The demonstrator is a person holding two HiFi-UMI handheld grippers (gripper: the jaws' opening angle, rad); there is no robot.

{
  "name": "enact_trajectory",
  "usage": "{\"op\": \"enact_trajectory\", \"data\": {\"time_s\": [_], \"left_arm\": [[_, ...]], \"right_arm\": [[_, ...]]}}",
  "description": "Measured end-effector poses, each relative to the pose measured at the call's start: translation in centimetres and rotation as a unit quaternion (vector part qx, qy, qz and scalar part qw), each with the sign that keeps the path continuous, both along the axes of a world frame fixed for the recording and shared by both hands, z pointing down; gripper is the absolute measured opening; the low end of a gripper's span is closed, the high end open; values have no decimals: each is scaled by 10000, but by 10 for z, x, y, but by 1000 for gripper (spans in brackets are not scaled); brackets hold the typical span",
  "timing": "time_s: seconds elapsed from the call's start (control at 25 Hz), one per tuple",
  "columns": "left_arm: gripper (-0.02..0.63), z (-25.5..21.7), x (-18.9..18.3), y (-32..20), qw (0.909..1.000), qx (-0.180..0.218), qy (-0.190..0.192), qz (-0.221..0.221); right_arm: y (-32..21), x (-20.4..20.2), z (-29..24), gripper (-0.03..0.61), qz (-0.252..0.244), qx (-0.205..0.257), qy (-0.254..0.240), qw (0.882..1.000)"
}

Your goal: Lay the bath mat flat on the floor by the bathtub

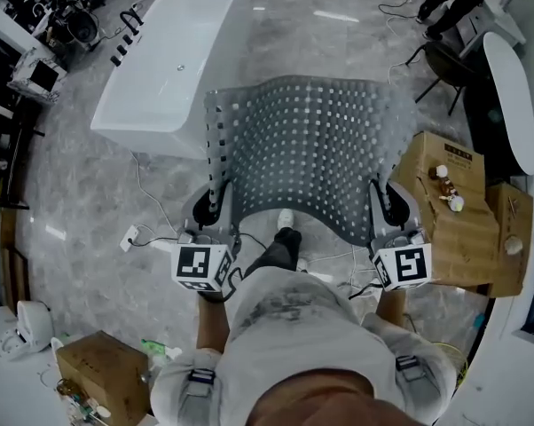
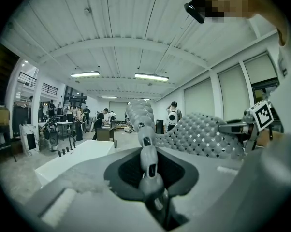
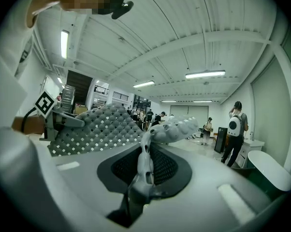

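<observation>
Left gripper (image 1: pixel 215 207) and right gripper (image 1: pixel 384 207) each pinch a near corner of the bath mat (image 1: pixel 307 145). That holds it spread wide just beside the bathtub (image 1: pixel 174 51), seemingly clear of the floor (image 1: pixel 81 193), ready for me to lower it flat.

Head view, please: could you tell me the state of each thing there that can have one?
bath mat: held up, spread between both grippers, curved, not yet flat on the floor.
left gripper: shut on the mat's left edge.
right gripper: shut on the mat's right edge.
bathtub: upright on the floor, empty.
</observation>
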State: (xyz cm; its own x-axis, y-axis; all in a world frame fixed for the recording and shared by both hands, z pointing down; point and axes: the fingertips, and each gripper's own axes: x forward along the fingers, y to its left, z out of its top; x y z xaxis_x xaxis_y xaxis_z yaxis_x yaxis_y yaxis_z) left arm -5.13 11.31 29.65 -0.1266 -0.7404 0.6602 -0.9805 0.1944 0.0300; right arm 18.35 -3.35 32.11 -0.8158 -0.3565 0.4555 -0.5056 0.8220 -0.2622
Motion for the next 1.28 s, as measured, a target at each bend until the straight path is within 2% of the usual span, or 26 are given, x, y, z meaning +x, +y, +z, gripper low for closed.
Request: {"op": "enact_trajectory", "data": {"time_s": [0.24, 0.48, 0.72, 1.28], "left_arm": [[54, 8, -34, -8, 9999, 94, 86, 29], [54, 16, -40, -11, 9994, 160, 210, 235], [54, 5, -46, -7, 9985, 311, 257, 373], [54, 17, -55, -15, 9982, 351, 257, 402]], "right_arm": [[-9, -33, 4, 48, 10, 117, 153, 9998], [-7, -35, 4, 48, 214, 330, 318, 9987], [8, -36, -9, 48, 325, 403, 465, 9976], [2, -50, 3, 48, 313, 424, 371, 9979]]}}
